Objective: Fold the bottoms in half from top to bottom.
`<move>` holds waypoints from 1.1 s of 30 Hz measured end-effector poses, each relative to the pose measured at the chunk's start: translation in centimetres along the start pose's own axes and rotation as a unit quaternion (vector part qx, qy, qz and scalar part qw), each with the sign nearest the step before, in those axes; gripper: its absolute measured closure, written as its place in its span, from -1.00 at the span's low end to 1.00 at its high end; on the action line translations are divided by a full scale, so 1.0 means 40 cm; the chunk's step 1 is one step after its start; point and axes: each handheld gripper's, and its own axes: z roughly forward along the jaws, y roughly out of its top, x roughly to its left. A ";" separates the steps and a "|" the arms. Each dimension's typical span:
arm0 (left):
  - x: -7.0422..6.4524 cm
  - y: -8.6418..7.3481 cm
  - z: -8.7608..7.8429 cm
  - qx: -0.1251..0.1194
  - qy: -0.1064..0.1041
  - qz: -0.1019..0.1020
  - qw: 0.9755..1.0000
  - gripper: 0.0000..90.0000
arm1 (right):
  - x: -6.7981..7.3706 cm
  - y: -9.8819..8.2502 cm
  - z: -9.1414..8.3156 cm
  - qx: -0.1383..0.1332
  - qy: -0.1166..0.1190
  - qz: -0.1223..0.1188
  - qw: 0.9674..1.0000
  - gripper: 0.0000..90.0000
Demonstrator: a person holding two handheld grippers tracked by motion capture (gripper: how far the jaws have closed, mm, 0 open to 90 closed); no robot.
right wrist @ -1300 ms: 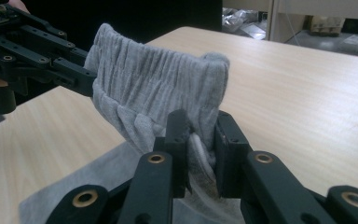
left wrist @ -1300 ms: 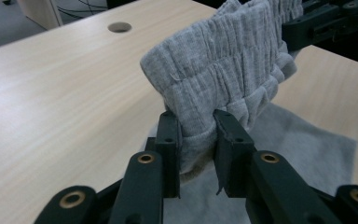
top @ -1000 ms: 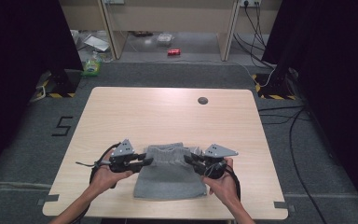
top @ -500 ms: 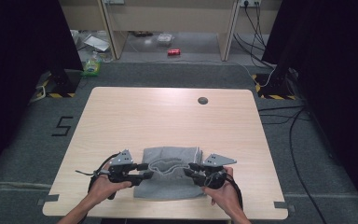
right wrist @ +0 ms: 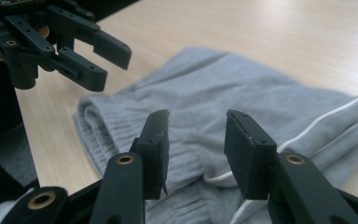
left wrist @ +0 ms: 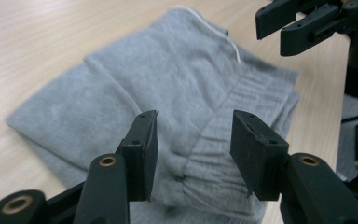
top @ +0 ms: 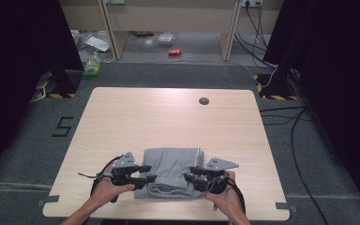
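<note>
Pale wooden table (top: 168, 117) stands on grey carpet (top: 309, 154), black curtains (top: 23, 56) flanking.

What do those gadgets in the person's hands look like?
Each hand holds a black gripper, left and right, with two flat, blocky jaws on arms pinned by brass-coloured rivets. Each carries a grey three-cornered plate on top and trails a black cable. The forearms are bare, with no sleeves in sight.

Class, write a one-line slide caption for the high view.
Two open hand-held grippers, left and right, flank folded grey garment on wooden table.
</note>
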 end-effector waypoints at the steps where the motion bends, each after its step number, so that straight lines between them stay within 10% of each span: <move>1: -0.007 -0.005 0.004 0.005 0.004 0.008 1.000 0.12 | 0.005 -0.006 0.008 0.008 -0.001 -0.003 1.000 0.33; 15: -0.065 -0.066 0.019 0.033 0.039 0.061 0.997 0.11 | 0.059 -0.064 0.041 0.078 -0.037 -0.054 0.995 0.23; 33: 0.085 0.023 0.020 -0.001 0.074 -0.025 0.997 -0.08 | -0.090 0.057 0.037 0.020 -0.103 0.000 0.994 -0.03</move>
